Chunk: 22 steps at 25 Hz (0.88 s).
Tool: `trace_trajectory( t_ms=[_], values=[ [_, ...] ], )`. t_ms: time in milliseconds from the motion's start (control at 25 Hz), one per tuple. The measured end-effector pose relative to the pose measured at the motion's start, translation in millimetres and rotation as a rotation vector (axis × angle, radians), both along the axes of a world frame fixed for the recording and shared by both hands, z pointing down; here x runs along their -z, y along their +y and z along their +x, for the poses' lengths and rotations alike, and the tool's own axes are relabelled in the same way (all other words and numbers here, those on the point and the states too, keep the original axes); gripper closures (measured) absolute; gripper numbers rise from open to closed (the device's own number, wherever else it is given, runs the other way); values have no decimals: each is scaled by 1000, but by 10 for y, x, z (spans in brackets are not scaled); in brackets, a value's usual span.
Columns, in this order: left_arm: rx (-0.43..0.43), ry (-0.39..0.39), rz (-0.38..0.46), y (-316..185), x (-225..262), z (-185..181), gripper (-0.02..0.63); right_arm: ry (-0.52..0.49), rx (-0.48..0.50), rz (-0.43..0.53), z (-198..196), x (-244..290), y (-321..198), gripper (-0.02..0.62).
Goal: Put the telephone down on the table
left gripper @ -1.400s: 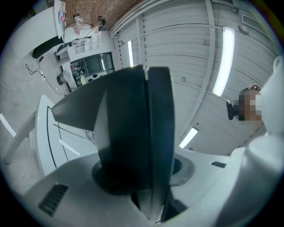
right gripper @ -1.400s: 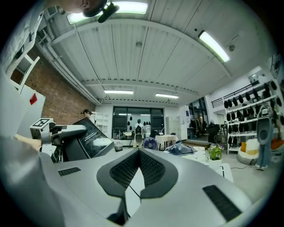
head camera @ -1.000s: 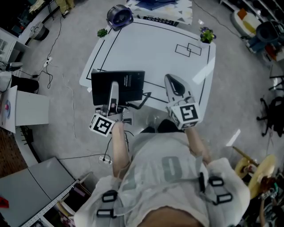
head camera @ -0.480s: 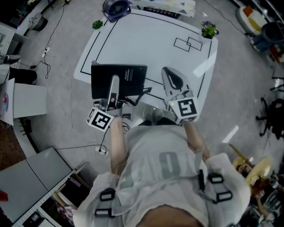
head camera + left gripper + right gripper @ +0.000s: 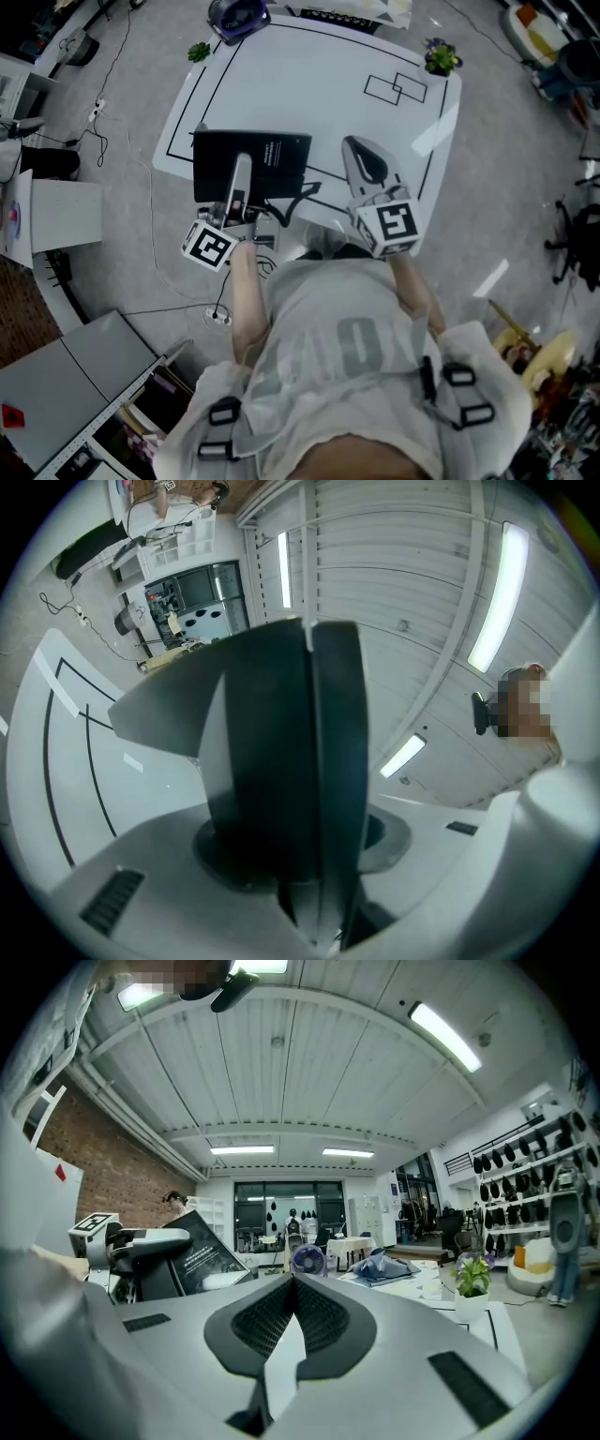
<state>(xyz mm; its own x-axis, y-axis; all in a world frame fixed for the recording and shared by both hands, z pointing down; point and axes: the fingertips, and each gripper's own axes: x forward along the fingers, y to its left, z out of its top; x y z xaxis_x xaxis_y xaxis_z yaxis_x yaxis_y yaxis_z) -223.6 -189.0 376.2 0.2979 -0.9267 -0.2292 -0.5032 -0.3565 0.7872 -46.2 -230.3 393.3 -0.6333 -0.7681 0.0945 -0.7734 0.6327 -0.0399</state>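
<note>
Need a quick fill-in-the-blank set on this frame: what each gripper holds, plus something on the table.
1. The left gripper is shut on the ____-coloured telephone.
2. The right gripper has its jaws together and holds ____.
3. The potted plant stands at a ____ of the white table.
Missing words: black; nothing; corner.
</note>
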Motion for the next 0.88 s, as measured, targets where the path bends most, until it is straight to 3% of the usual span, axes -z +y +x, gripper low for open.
trace_trajectory(
  t_ms=[280, 600, 880],
  values=[
    [-133, -53, -51, -387, -185, 144, 438, -1, -51, -26, 124, -59, -87, 588],
    [-253, -66, -172, -774, -665, 284, 438, 2, -73, -74, 159, -156, -117, 588],
    [-332, 73, -262, -976, -1063, 479, 438, 25, -78, -113, 171, -289, -96, 588]
  ],
)
